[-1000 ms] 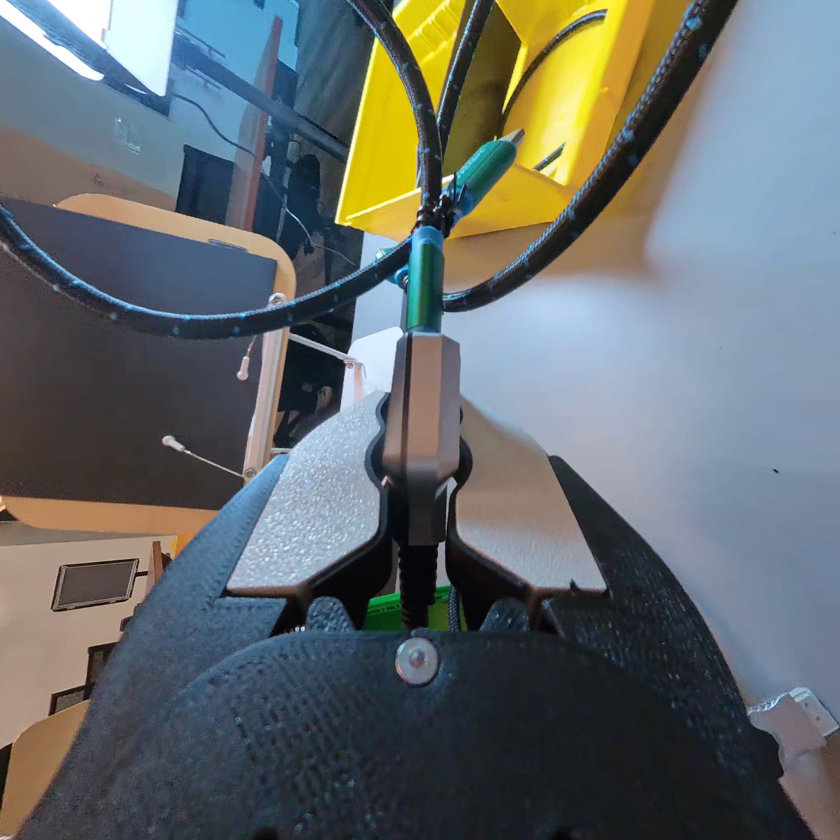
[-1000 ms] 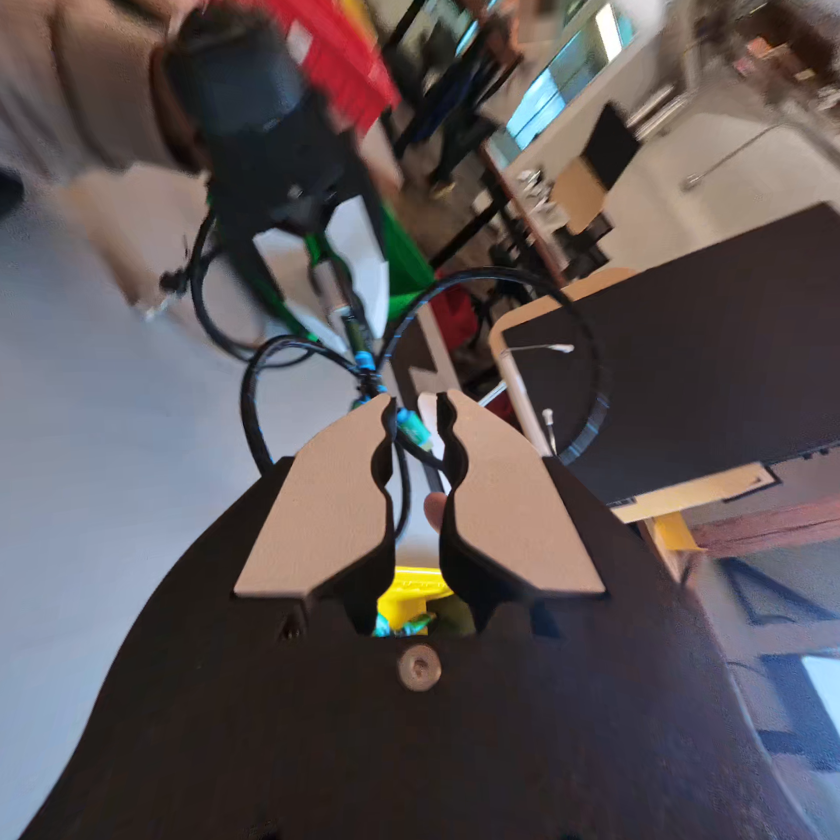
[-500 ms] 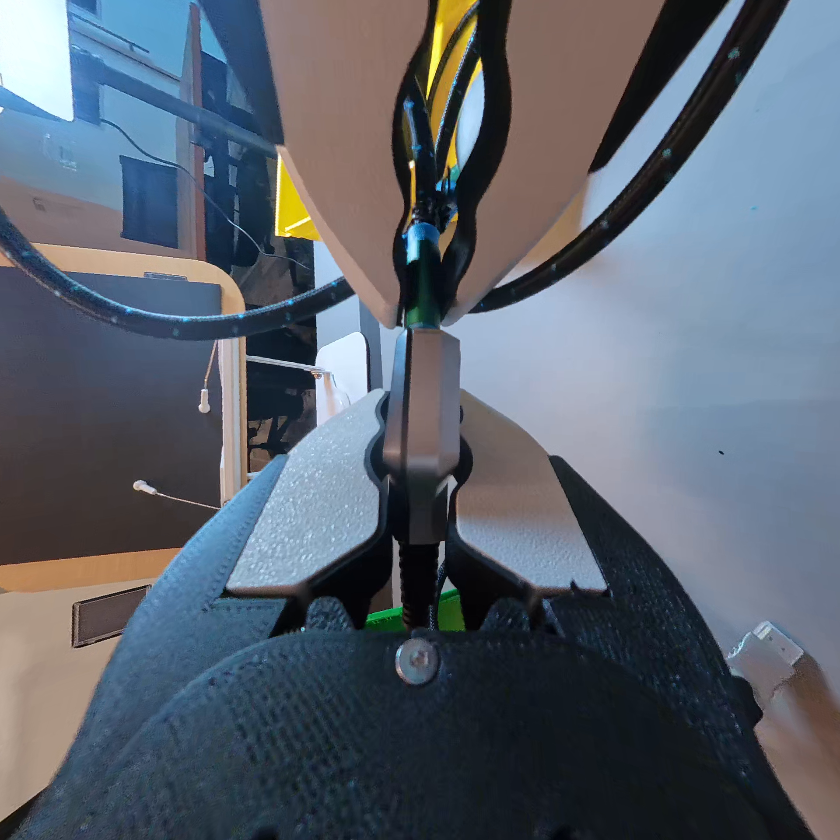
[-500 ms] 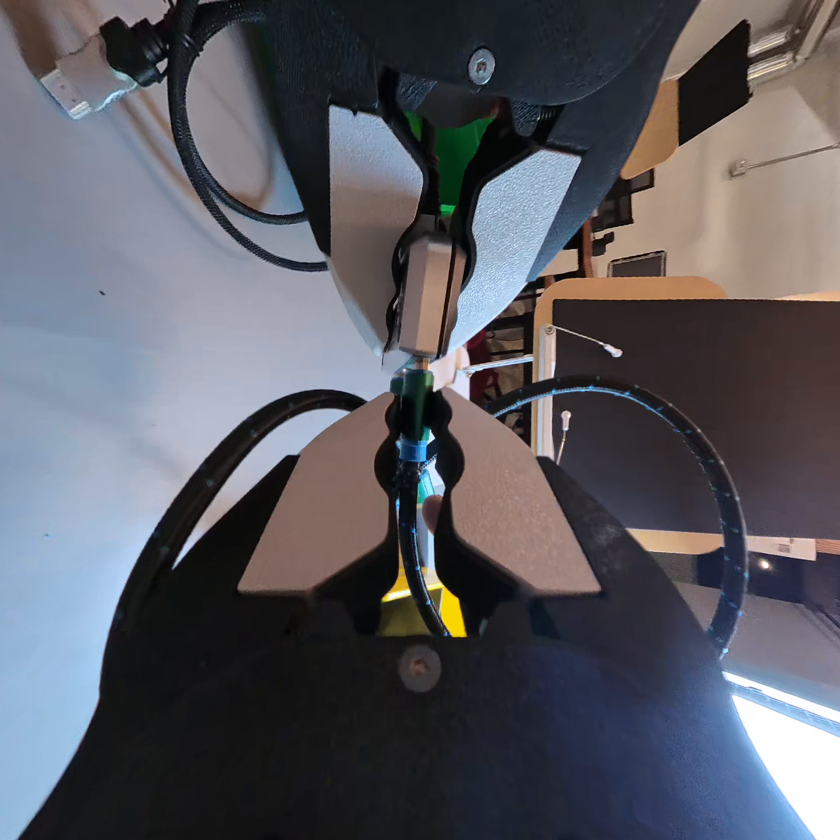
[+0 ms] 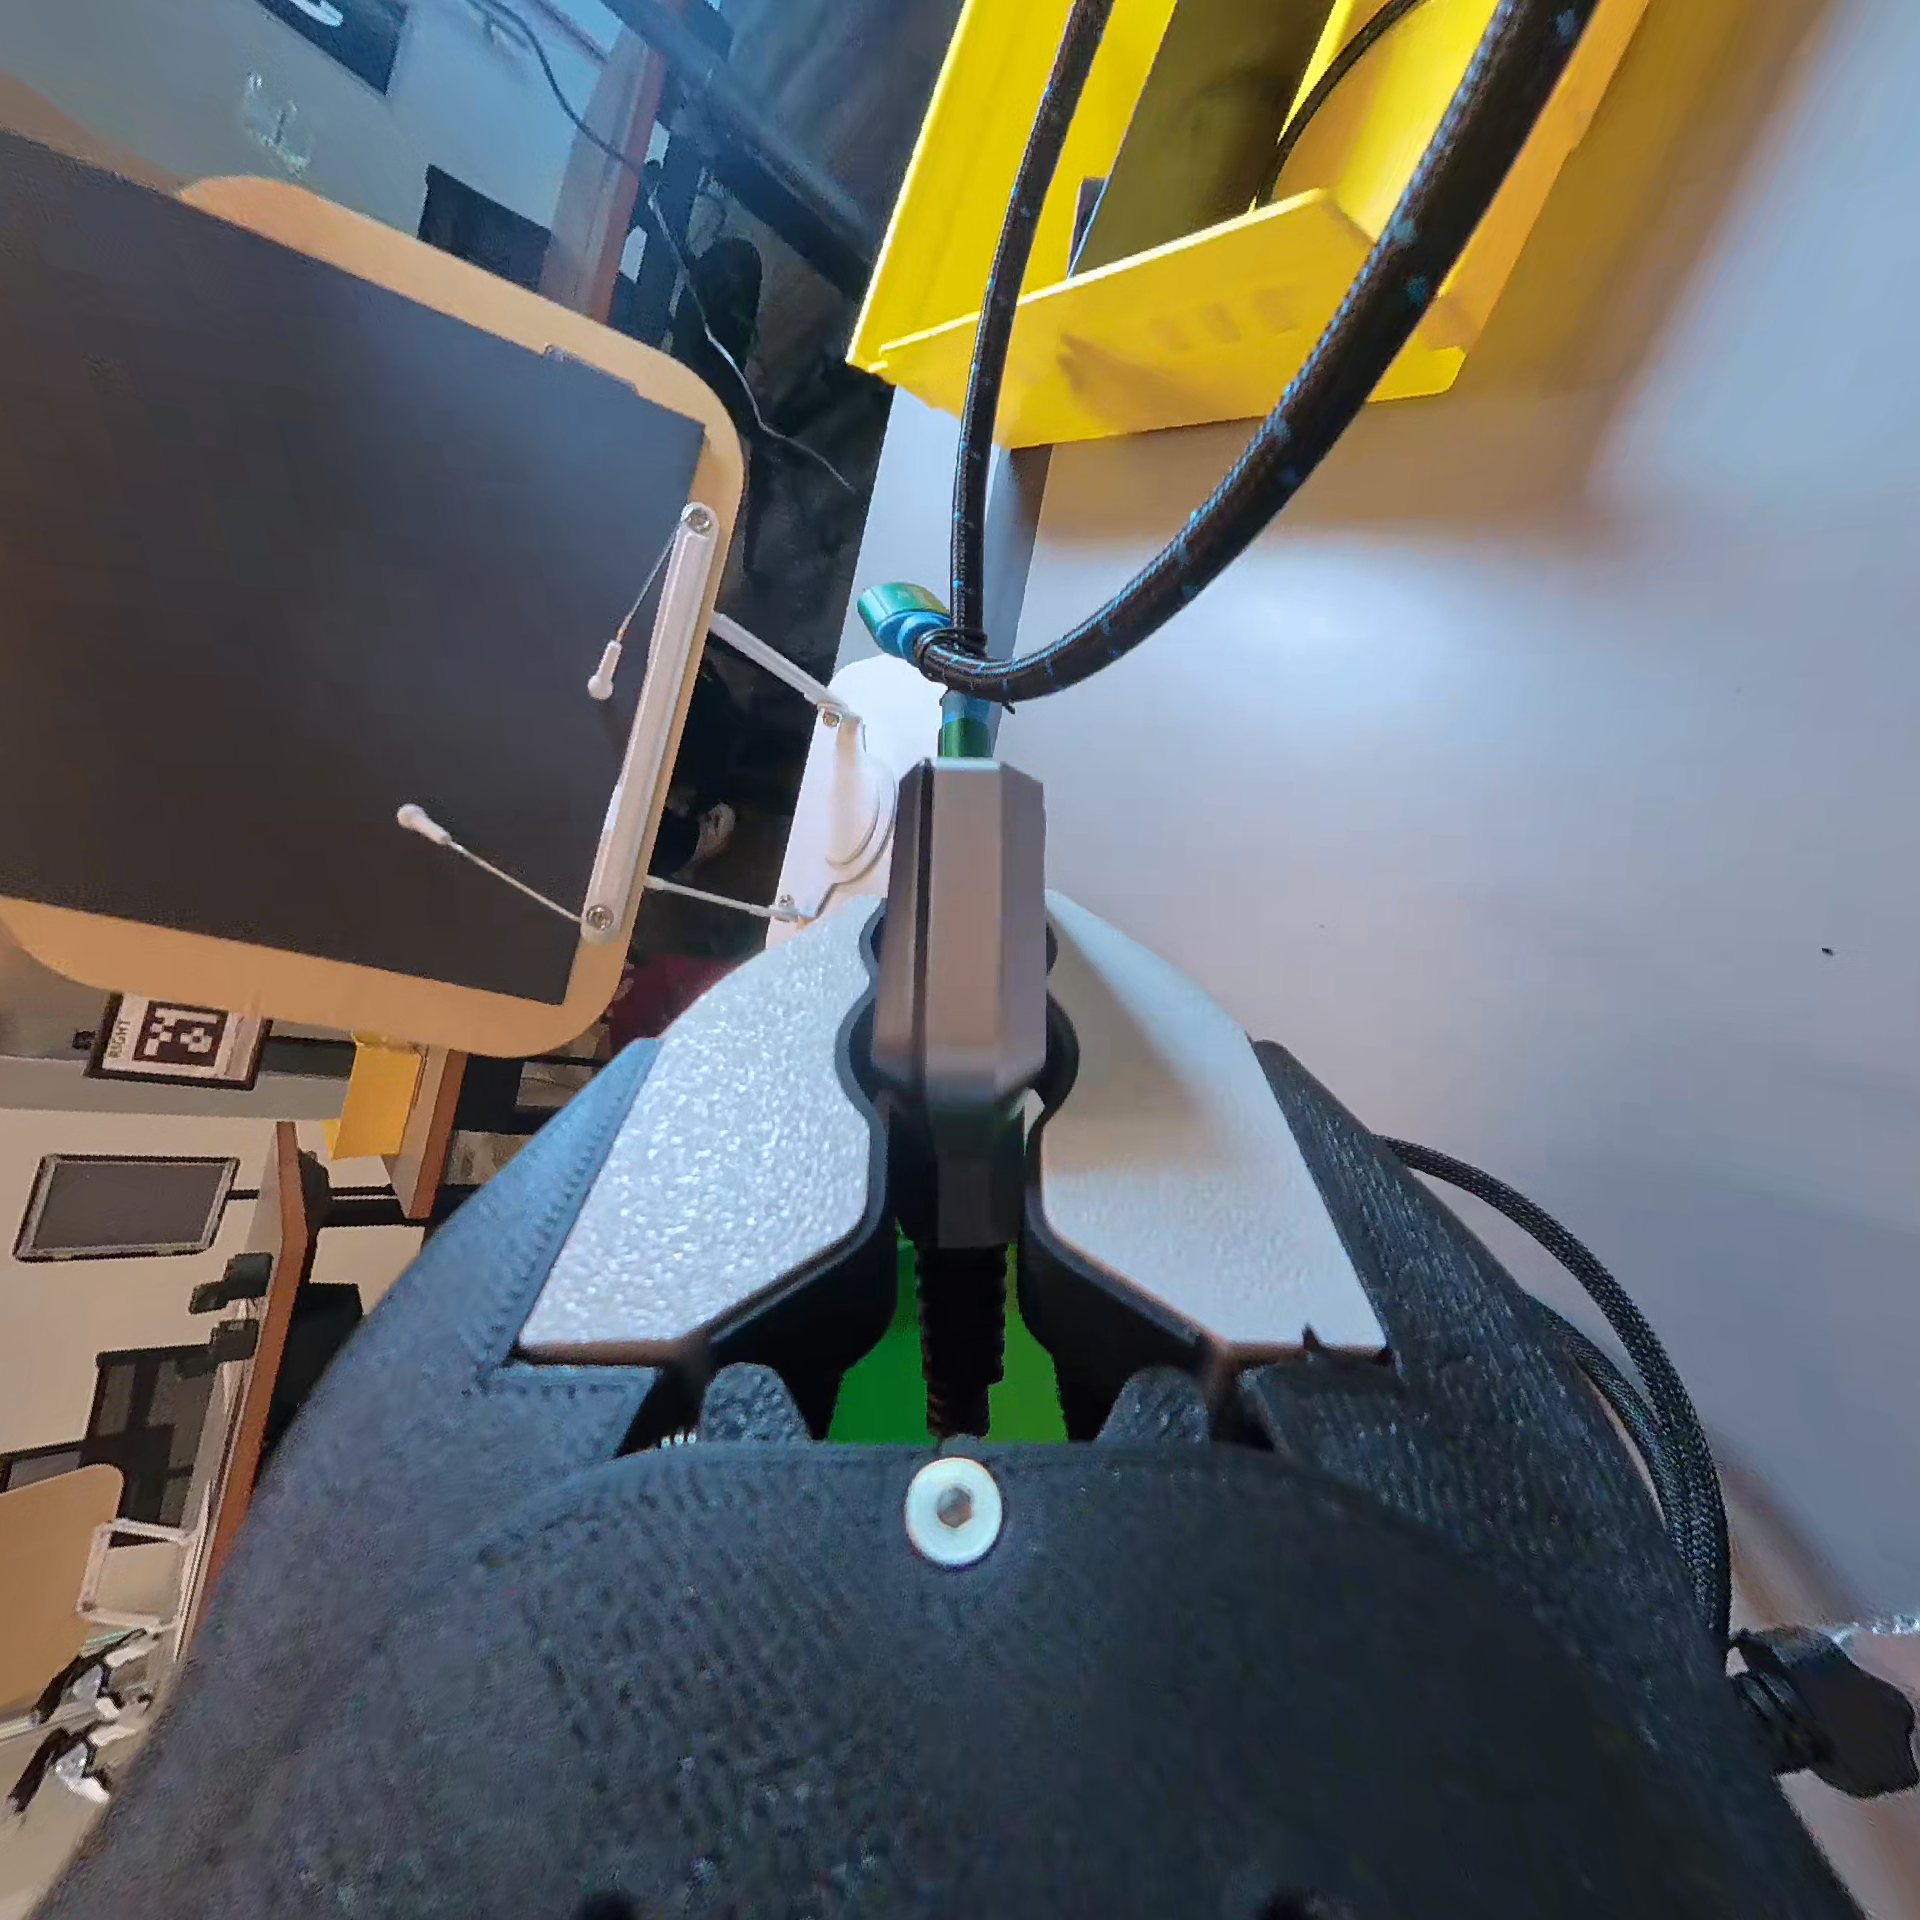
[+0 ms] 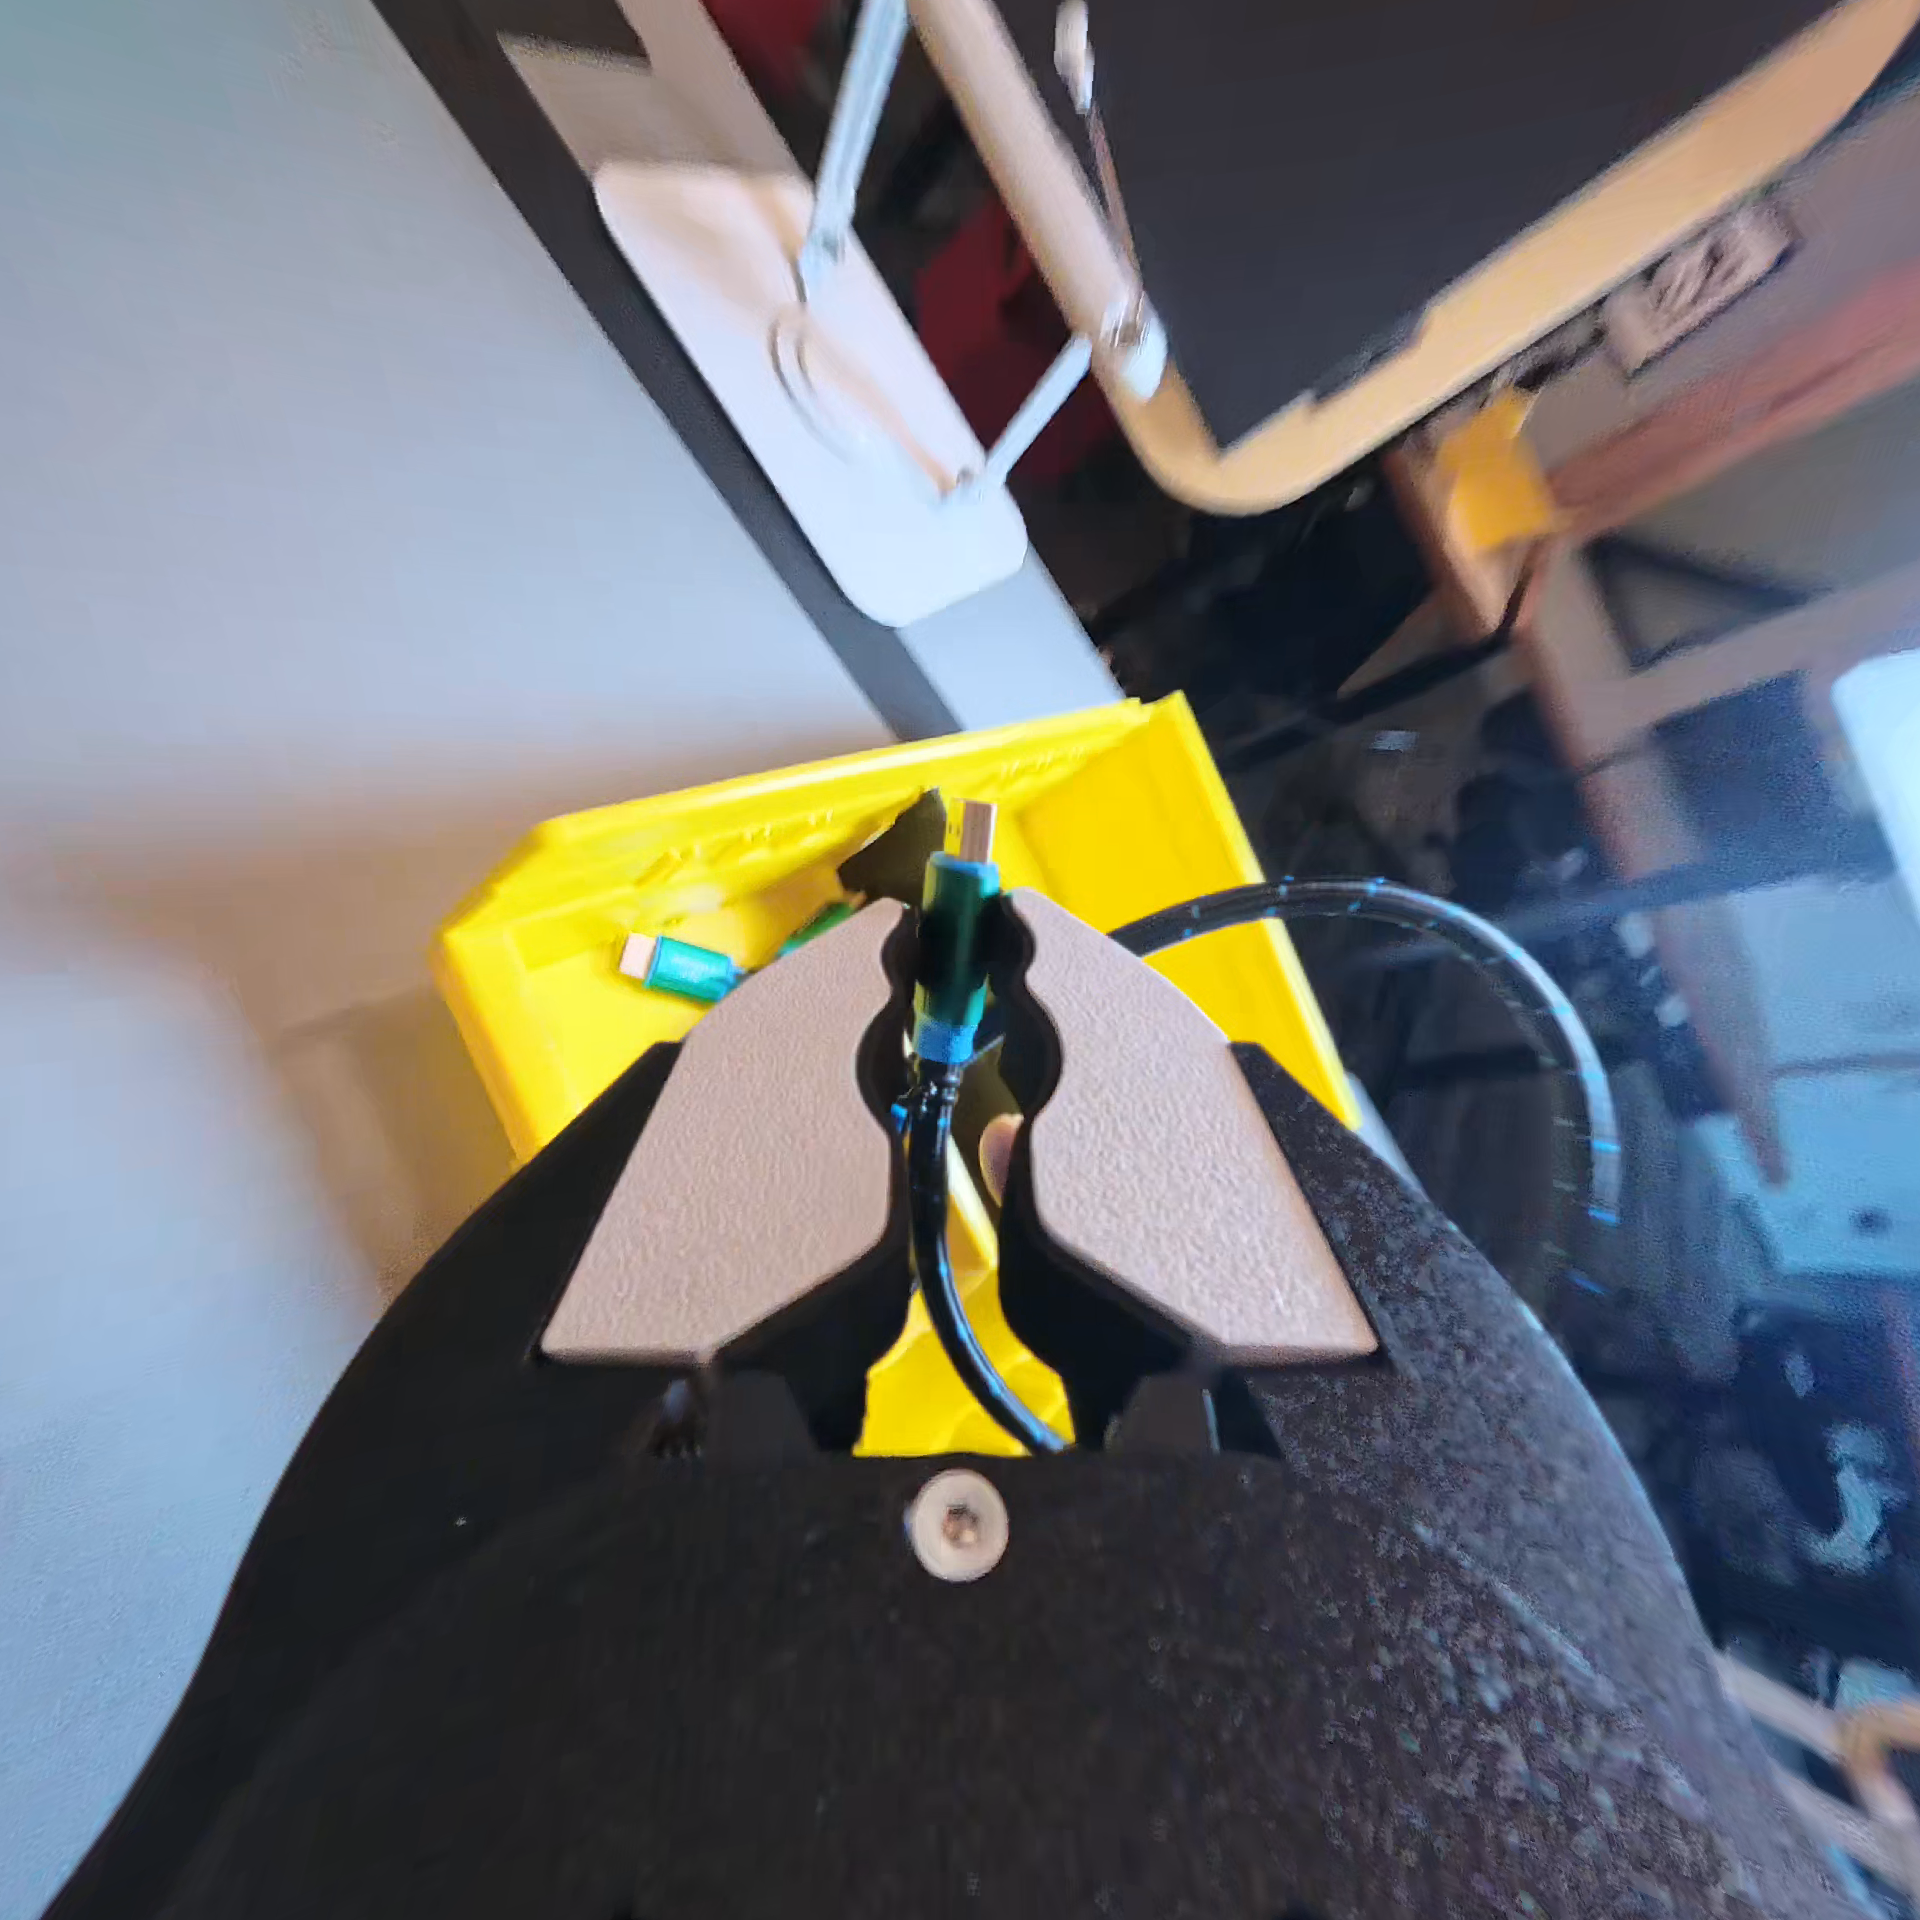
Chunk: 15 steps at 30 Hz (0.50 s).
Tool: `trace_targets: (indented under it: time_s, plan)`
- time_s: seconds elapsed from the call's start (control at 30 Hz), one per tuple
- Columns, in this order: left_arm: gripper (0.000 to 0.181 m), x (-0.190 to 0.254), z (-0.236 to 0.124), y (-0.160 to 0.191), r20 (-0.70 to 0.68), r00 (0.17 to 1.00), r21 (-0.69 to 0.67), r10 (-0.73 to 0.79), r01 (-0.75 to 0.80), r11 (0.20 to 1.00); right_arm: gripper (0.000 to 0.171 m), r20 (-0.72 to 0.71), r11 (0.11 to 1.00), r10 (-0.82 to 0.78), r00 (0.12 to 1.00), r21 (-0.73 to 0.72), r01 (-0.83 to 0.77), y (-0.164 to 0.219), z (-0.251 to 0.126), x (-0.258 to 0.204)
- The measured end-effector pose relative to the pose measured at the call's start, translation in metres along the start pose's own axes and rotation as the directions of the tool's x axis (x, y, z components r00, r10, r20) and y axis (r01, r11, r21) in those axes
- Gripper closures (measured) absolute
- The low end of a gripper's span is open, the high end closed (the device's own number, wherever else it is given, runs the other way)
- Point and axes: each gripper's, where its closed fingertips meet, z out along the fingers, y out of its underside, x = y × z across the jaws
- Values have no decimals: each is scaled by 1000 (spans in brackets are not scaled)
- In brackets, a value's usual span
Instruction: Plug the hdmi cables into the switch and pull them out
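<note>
Right claw (image 6: 956, 935) pinching green plug (image 6: 954, 935), now withdrawn over yellow bin (image 6: 1132, 821). Left claw (image 5: 961, 935) clamped on grey switch (image 5: 961, 935), 1 plug (image 5: 961, 727) inserted. Extraction of 1 cable complete.

From my seat I see a pale grey table (image 5: 1507, 831) filling the right of the left wrist view, lit softly with a warm glow near its far edge. Past that edge stands a black panel with a light wooden rim (image 5: 312, 644), a white bracket (image 5: 644, 717) screwed to it. Farther off, a small dark monitor (image 5: 125, 1205) hangs on a white wall (image 5: 62, 1340).
</note>
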Motion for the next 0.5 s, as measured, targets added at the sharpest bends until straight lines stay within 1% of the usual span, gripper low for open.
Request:
trace_targets:
  time_s: [0.07, 0.1, 0.17, 0.23, 0.27, 0.33, 0.37, 0.43, 0.5]
  plan:
    - [158, 5, 1, -5, -12, 1000, 8, 12, -12, 1000, 150, 7, 995, 55, 998, -87, -54, 21, 23, -3]
    - [158, 6, 2, -7, -18, 1000, 13, 17, -17, 1000, 146, 7, 993, 74, 997, -96, -73, 24, 28, -3]
    - [159, 8, 3, -9, -28, 999, 23, 19, -18, 1000, 143, 8, 991, 133, 991, -15, -133, 10, 24, 0]
    - [159, 11, 6, -9, -42, 999, 32, 17, -16, 999, 143, 38, 973, 188, 981, 128, -192, -17, 7, 4]
    - [159, 13, 7, -10, -50, 999, 39, 20, -18, 999, 143, 65, 959, 190, 980, 203, -199, -32, -4, 3]
    - [158, 19, 8, -13, -72, 997, 54, 33, -29, 998, 143, 107, 930, 102, 989, 342, -133, -60, -27, -8]
    - [158, 21, 8, -16, -79, 996, 65, 41, -36, 997, 143, 108, 927, 45, 993, 367, -82, -66, -35, -14]
    - [159, 24, 5, -25, -90, 995, 109, 45, -35, 993, 143, 121, 941, -88, 989, 335, 43, -64, -39, -31]
    - [159, 27, -1, -36, -109, 993, 171, 33, -13, 985, 143, 115, 933, -185, 976, 333, 137, -62, -38, -42]
